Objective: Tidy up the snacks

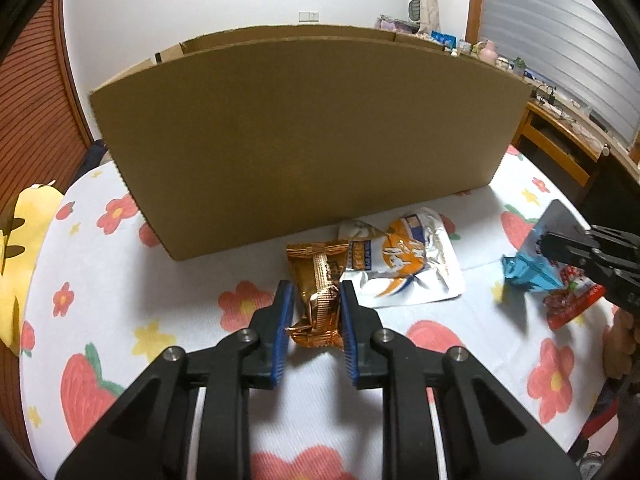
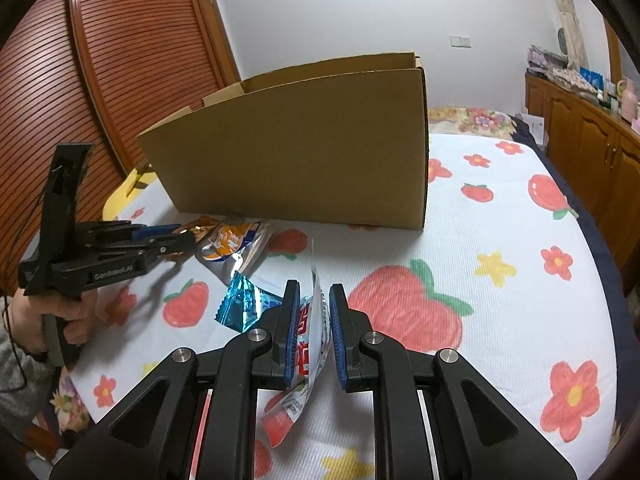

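Strawberry-print bed (image 1: 460, 360): cardboard box (image 1: 304, 140), snack packets (image 1: 404, 268).

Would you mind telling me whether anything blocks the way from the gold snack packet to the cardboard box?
Only the box's own tall near wall. The gold packet, clamped in the left tongs, lies before it, so it must go up over the rim. Nothing else visible intervenes.

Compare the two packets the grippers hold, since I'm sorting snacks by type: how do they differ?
The left gripper is shut on a gold foil packet, which rests on the bedspread; the right gripper is shut on a red-and-white packet, which stands on edge between the pads. The gold foil packet looks ribbed and shiny; the red-and-white packet is flat and printed. Both lie in front of the cardboard box.
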`<state>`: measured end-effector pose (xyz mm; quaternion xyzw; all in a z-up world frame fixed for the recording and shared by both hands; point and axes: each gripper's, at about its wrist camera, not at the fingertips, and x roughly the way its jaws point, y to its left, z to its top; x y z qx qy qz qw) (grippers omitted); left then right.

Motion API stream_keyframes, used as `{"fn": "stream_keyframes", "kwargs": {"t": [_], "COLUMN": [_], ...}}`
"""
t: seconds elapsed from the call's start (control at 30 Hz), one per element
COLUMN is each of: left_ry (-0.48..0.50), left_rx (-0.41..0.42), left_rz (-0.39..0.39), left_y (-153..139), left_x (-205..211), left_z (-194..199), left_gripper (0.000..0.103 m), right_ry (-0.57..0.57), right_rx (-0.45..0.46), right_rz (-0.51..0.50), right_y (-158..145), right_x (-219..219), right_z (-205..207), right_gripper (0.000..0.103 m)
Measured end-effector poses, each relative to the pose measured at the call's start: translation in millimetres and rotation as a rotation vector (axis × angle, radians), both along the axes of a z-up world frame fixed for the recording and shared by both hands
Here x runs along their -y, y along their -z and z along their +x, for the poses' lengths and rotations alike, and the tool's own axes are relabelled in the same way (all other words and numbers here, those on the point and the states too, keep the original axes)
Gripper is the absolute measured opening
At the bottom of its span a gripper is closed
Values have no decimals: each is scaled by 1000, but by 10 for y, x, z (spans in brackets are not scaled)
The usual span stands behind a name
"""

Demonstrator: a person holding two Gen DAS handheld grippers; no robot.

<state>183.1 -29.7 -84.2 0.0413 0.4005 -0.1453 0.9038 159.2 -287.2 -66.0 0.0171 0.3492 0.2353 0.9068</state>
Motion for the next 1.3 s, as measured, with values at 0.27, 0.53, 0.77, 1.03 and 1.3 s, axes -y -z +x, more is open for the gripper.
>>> {"fn": "stream_keyframes", "kwargs": {"t": [0.27, 0.53, 0.77, 1.03, 1.3], "left_ry": [-17, -28, -22, -15, -2], "left_rx": [29, 42, 59, 116, 178], "left_rz": [-79, -118, -115, -112, -97], "left_y": [-109, -123, -179, -418, -681], "left_x": [-139, -189, -133, -145, -131], "left_z": [-250, -408, -436, -461, -401], "left_gripper": [20, 20, 20, 20, 20], "right_ry": [-2, -4, 2, 12, -23], "right_rx": [2, 19, 33, 38, 133], "right_rz": [4, 6, 10, 22, -20], "right_y": [2, -12, -28, -131, -609], "right_x": [-2, 1, 17, 56, -49], "right_z": [-6, -37, -60, -51, -37], "right_gripper": [13, 13, 13, 12, 0]}}
